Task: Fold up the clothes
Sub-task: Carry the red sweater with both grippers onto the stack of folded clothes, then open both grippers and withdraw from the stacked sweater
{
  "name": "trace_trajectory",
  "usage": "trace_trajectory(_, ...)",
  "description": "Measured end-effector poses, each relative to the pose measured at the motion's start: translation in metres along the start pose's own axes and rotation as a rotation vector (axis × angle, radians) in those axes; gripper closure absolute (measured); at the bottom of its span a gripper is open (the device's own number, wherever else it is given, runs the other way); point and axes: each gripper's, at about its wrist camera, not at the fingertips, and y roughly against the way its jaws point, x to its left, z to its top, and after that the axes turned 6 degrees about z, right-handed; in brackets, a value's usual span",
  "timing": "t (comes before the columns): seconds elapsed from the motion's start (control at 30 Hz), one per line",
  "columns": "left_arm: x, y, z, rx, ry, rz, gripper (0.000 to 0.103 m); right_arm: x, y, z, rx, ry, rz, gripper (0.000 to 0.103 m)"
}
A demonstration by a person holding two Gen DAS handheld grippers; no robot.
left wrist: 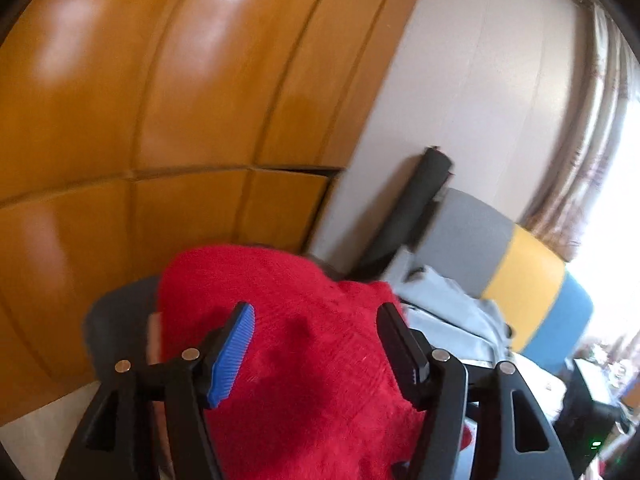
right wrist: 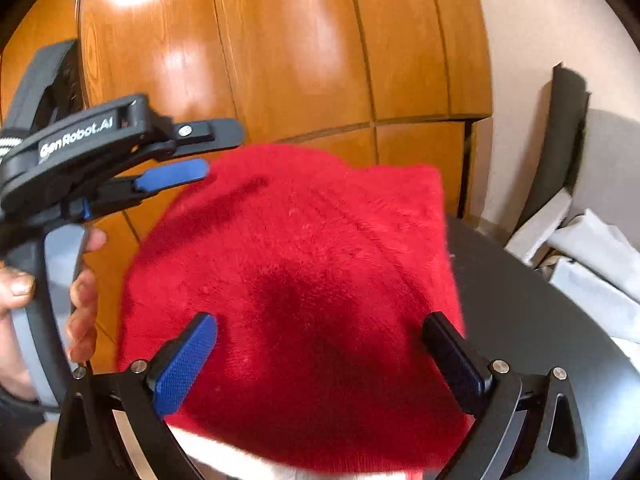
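Observation:
A folded red fuzzy knit garment [left wrist: 304,344] lies on a dark round table [left wrist: 116,320]. My left gripper [left wrist: 316,340] is open, its blue and black pads wide apart above the red cloth and holding nothing. In the right wrist view the red garment [right wrist: 304,280] fills the middle, on the dark table [right wrist: 532,312]. My right gripper [right wrist: 320,356] is open over its near part, empty. The left gripper [right wrist: 184,156] shows at upper left, held by a hand, its fingers at the garment's far left corner.
Orange wooden wardrobe doors [left wrist: 160,100] stand close behind the table. A dark rolled mat [left wrist: 416,196] leans on the white wall. A grey, yellow and blue sofa [left wrist: 532,284] with pale clothes [left wrist: 448,304] sits to the right. White cloth [right wrist: 600,264] lies beyond the table's right edge.

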Motion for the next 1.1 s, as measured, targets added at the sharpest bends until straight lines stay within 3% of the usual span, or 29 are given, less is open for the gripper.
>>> trace_trajectory(0.2,-0.015,0.069,-0.026,-0.103,-0.092,0.290,0.038,0.042,0.071,-0.017,-0.034,-0.025,-0.112,0.000)
trace_trajectory(0.33,-0.022,0.113,-0.062,-0.147,-0.147,0.302,0.038,0.059,0.072,-0.016,0.073,-0.065,-0.209,0.000)
trace_trajectory(0.43,-0.024,0.135,-0.084,-0.139,-0.176,0.294,0.040,0.073,0.086,-0.025,0.028,-0.056,-0.267,0.000)
trace_trajectory(0.53,-0.017,0.151,-0.093,-0.104,-0.142,0.195,0.044,0.087,0.099,-0.034,-0.013,-0.030,-0.298,0.000)
trace_trajectory(0.67,-0.008,0.162,-0.099,-0.088,-0.085,0.135,0.049,0.106,0.106,-0.043,-0.026,0.028,-0.313,0.000)
trace_trajectory(0.8,-0.014,0.160,-0.103,-0.093,-0.108,0.184,0.049,0.121,0.105,-0.053,-0.022,0.082,-0.314,0.000)
trace_trajectory(1.1,-0.014,0.145,-0.114,0.005,-0.096,0.141,0.049,0.123,0.095,-0.062,0.010,0.084,-0.277,0.000)
